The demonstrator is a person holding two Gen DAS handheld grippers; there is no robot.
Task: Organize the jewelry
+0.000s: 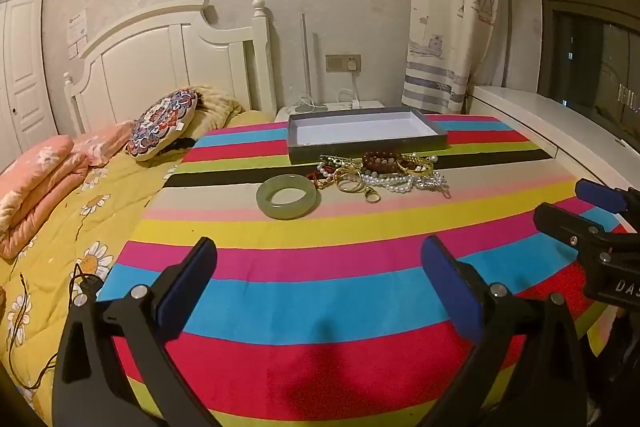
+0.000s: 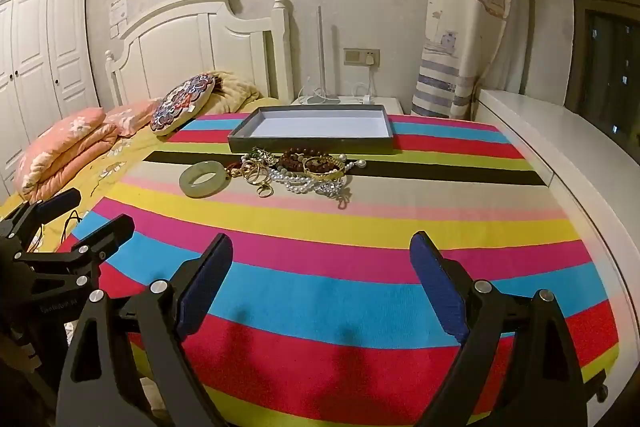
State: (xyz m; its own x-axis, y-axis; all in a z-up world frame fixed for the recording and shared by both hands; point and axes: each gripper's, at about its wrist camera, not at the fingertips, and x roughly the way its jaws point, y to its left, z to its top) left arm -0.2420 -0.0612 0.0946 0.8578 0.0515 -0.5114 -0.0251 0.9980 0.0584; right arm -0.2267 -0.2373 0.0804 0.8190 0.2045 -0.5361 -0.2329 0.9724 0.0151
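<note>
Beyond both tongs, well apart from their tips, on the far half of a striped cloth (image 1: 320, 255) spread over the tabletop: a pale green jade bangle (image 1: 287, 195) lying flat at the left end of the jewelry, then, touching or nearly touching its right edge, a tangled heap of gold rings and bangles (image 1: 352, 183), a brown bead bracelet (image 1: 378, 161), a wide gold cuff (image 1: 416, 165) and a white pearl strand (image 1: 394, 183) trailing toward the near side. Directly behind the heap, just beside it, a shallow dark box (image 1: 366, 149) with a white inside, nothing in it. Left tongs (image 1: 320, 281) low in the foreground of the left wrist view, spread wide, blue pads facing each other across bare striped cloth, nothing gripped, nothing touched; bangle ahead and slightly left of the midline. Right tongs (image 2: 320, 283) likewise gaping wide over the cloth in the right wrist view, released and holding nothing; heap ahead and a little left of centre, bangle (image 2: 202, 179) further left. Each tool visible at the edge of the other's view, side by side, apart. Off the left edge of the tabletop, a bed (image 1: 60, 211) with a yellow floral quilt and a round patterned cushion (image 1: 162, 125).
</note>
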